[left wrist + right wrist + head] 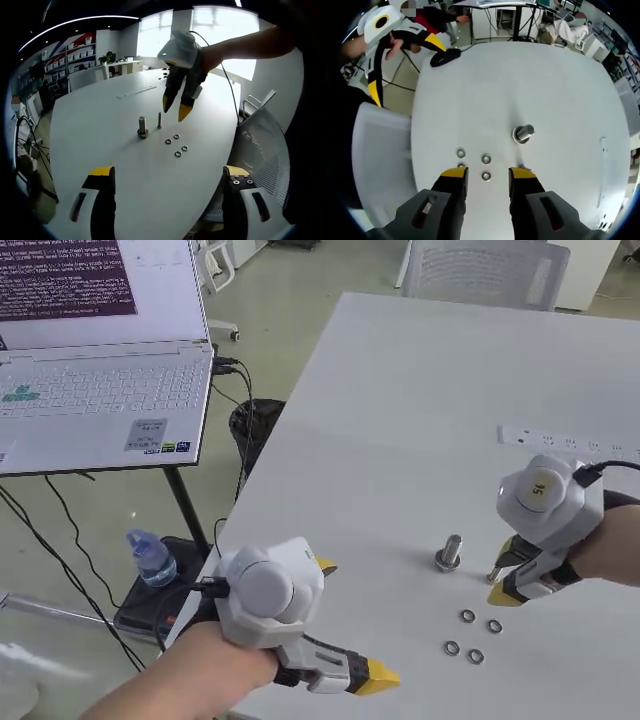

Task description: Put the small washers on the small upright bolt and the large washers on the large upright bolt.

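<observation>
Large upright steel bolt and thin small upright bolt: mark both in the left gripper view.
Large upright steel bolt (pixel 142 125): left gripper view, mid-shank.
Thin small upright bolt (pixel 159 120): left gripper view, mid-shank.

Four washers (pixel 467 616) flat near large bolt (pixel 449 552), small bolt (pixel 159 120).

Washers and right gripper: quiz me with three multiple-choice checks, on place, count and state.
1. Where are the washers? A. in a tray B. flat on the table C. in a box
2. How many washers lie loose? A. two B. four C. six
3. The right gripper is: A. shut on a washer B. shut, empty C. open, empty
Answers: B, they rest on the white table; B, four rings show in the head view; C, its jaws stand apart, nothing between.
</observation>
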`<state>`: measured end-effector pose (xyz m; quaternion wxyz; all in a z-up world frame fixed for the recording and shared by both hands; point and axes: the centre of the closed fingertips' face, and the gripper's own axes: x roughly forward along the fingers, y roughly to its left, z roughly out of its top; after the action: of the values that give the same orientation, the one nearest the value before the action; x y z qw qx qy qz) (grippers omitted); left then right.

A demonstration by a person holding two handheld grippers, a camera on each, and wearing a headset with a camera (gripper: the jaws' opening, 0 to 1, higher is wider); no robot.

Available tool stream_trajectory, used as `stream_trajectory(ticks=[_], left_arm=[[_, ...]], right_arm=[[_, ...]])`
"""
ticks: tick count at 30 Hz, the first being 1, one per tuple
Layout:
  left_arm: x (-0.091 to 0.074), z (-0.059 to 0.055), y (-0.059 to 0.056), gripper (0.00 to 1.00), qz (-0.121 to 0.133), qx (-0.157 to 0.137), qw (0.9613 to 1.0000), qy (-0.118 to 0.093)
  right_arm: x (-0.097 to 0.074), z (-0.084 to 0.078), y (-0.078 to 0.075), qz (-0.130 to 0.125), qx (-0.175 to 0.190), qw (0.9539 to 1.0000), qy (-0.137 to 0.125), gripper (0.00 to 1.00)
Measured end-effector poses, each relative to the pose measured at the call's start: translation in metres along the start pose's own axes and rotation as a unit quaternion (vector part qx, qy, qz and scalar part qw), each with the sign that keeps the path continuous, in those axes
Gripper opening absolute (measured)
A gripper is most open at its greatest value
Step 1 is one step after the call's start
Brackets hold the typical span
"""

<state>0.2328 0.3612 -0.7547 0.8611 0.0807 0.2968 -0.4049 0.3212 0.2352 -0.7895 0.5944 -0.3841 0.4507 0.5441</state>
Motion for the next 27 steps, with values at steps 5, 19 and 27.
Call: stream_trajectory(ticks=[5, 19, 27], left_arm=[[0.001, 0.0, 0.0, 0.88, -0.001, 0.0, 1.0, 0.003], [0.002, 0.002, 0.0, 0.88, -0.007, 0.003, 1.0, 0.003], [0.005, 0.003, -0.002, 0.88, -0.013, 0.005, 0.9999, 0.007]], right_arm=[[0.007, -0.002, 0.003, 0.003, 0.002, 1.0, -0.002, 0.33], [0.037, -0.007, 0.002, -0.002, 0.009, 0.9999, 0.004, 0.32], [0.056, -0.01, -0.005, -0.003, 0.009, 0.9999, 0.006, 0.31]])
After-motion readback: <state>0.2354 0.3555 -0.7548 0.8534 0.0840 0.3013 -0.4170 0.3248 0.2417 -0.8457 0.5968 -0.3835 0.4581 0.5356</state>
